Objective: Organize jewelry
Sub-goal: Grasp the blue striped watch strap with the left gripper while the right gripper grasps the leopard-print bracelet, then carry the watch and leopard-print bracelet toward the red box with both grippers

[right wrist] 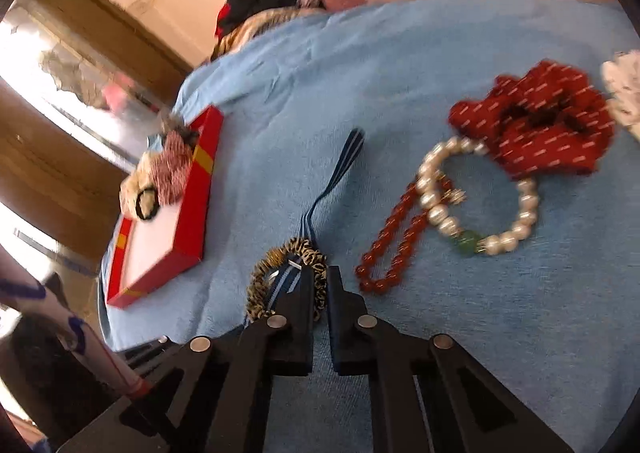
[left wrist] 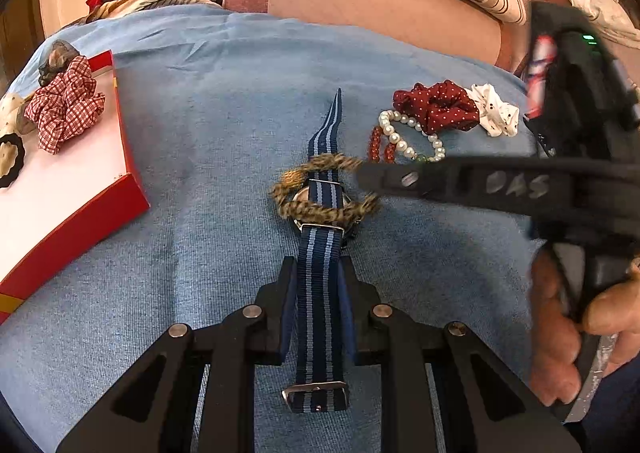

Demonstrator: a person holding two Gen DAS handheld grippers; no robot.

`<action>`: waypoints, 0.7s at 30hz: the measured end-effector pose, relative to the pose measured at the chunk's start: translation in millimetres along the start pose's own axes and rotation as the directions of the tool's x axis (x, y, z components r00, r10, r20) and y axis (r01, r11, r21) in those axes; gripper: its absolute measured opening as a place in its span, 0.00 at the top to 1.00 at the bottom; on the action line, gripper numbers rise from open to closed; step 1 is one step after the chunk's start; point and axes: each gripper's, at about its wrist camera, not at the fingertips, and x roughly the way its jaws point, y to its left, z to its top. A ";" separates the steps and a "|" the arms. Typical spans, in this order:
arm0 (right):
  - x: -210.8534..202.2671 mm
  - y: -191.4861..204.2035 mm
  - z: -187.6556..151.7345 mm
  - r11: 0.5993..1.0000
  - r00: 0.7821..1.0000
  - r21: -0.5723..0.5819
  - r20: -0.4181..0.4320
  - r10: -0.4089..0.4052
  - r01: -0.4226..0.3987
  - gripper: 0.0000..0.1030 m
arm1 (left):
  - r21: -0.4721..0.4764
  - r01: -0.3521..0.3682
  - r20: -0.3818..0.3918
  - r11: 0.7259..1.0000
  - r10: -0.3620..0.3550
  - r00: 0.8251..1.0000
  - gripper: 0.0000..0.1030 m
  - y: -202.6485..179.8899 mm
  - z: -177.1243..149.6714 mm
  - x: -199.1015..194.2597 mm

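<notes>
The left gripper (left wrist: 318, 285) is clamping the watch (left wrist: 320, 213) by its striped strap on the blue cloth (left wrist: 200, 133), while the right gripper (right wrist: 320, 281) is sitting closed at the leopard hair tie (right wrist: 308, 249) looped round the watch (whether it is actually pinching the tie, I cannot tell). The tie is looking light, soft and stretchy, so grabbing its free outer edge is probably best; the watch is heavier, its strap floppy. The red box (left wrist: 132, 173) is lying well off to the left.
</notes>
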 end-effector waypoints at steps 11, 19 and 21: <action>-91.2 -33.2 -10.4 0.982 0.981 0.062 0.064 -0.183 0.179 0.94 | 0.022 -0.064 0.006 0.998 0.063 0.998 0.49 -6.2 14.1 8.2; -92.9 -78.2 -27.0 0.944 0.956 0.156 -0.011 -0.294 0.292 0.89 | 0.065 -0.127 0.015 0.990 0.126 0.992 0.32 -16.8 27.7 25.6; -98.2 -78.2 -24.9 0.941 0.953 0.158 0.007 -0.304 0.299 0.81 | 0.064 -0.147 0.017 0.987 0.146 0.989 0.33 -15.8 30.9 31.0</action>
